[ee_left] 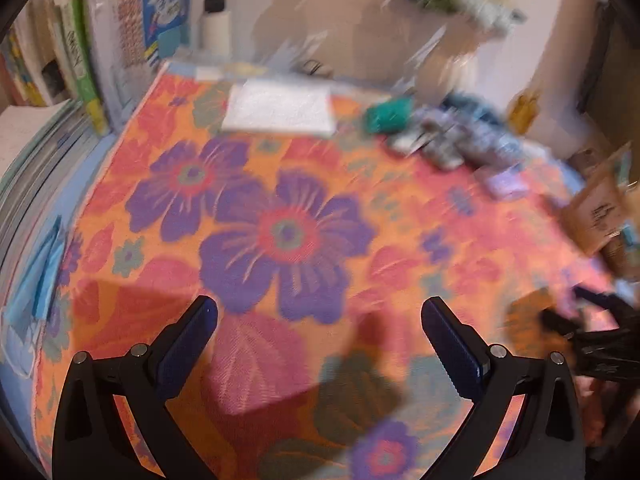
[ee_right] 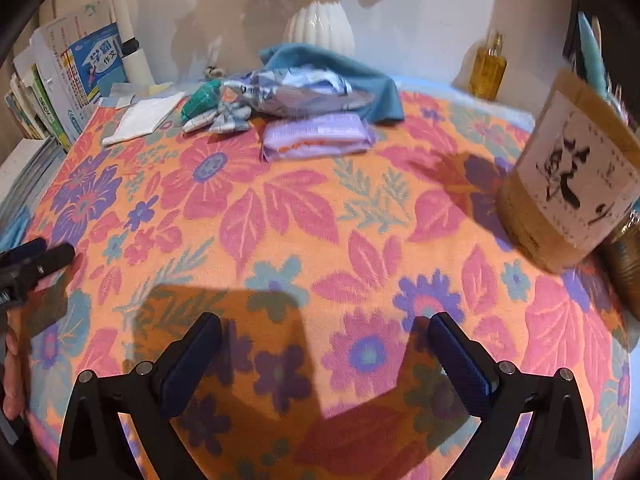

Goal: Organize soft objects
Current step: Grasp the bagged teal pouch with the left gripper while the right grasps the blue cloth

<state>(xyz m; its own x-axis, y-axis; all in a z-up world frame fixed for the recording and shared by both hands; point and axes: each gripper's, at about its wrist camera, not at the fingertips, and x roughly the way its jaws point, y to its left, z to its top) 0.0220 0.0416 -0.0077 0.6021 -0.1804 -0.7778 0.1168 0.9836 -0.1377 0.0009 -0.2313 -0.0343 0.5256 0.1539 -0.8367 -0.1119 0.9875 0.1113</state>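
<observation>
At the far side of the flowered cloth [ee_right: 320, 220] lie the soft things: a lilac packet [ee_right: 318, 136], a crumpled grey-blue patterned cloth [ee_right: 296, 90], a teal towel [ee_right: 352, 72] behind it, a small green pouch [ee_right: 200, 100] and a folded white cloth [ee_right: 144, 118]. The blurred left wrist view shows the white cloth [ee_left: 280, 108], the green pouch [ee_left: 390, 114], the grey heap [ee_left: 452, 140] and the lilac packet [ee_left: 506, 184]. My left gripper [ee_left: 320, 312] is open and empty over the cloth. My right gripper [ee_right: 326, 328] is open and empty, well short of the pile.
Books [ee_right: 76, 76] stand at the back left. A white vase [ee_right: 320, 26] and a yellow bottle [ee_right: 488, 66] stand behind the pile. A brown paper-wrapped jar [ee_right: 568, 184] stands at the right. The other gripper shows at each view's edge [ee_right: 32, 260] [ee_left: 592, 328].
</observation>
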